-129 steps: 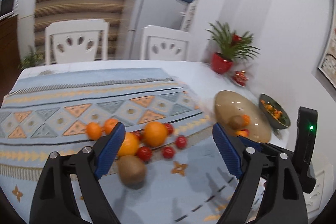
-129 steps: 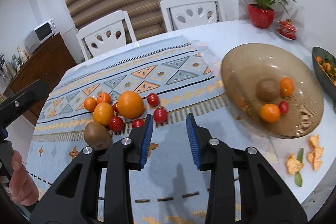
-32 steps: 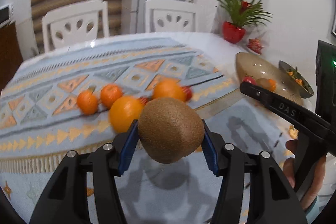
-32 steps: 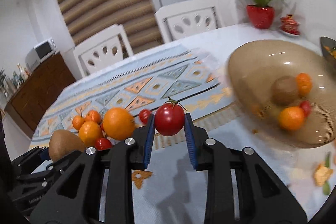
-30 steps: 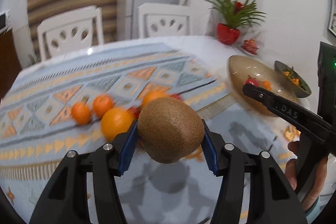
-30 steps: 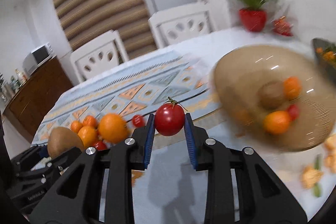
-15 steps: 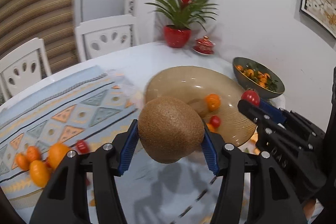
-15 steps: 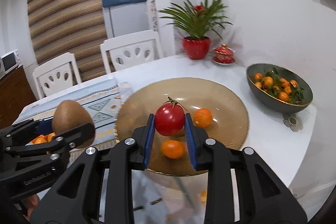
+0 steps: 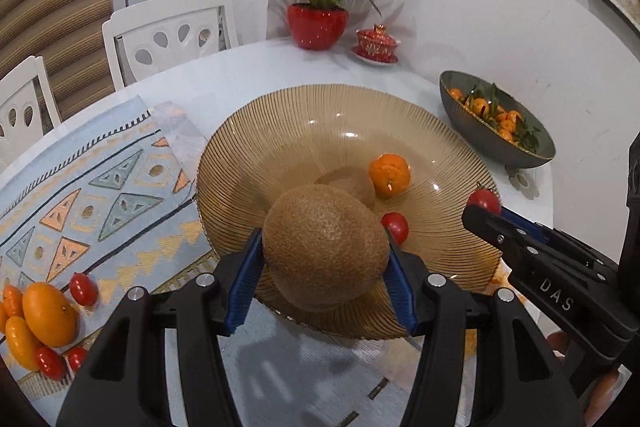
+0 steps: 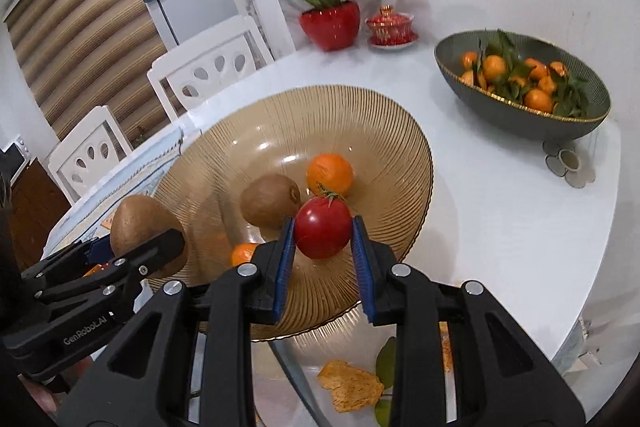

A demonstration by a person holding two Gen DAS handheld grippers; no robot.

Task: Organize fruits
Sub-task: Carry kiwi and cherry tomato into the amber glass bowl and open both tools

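A round white table [image 10: 500,227] fills both wrist views. On it, directly ahead of and below both grippers, sits a wide ribbed amber glass bowl [image 9: 420,131]. To the left of the left gripper lies a patterned blue cloth [image 9: 100,187] with loose oranges [image 9: 48,307] and small tomatoes [image 9: 83,289] waiting at its near edge. Well beyond the right gripper stands a dark bowl [image 10: 520,115] of mandarins with leaves.

The left gripper [image 9: 324,279] pinches a large brown kiwi [image 9: 324,247] between its blue pads, held over the near rim of the amber bowl. The right gripper [image 10: 323,255] is nearly pressed together, pinching a red tomato [image 10: 322,227] above the bowl's centre. Inside the bowl, just past the fingertips, rest a second kiwi [image 10: 270,203], an orange [image 10: 330,174], a smaller orange [image 10: 242,253] and a small tomato [image 9: 395,227].

The step in hand appears to be delivery: both fruits are over the bowl, not yet released. Next, each gripper likely needs lowering toward a bare patch of glass and spreading gently, so fruit settles without rolling or knocking its neighbours.
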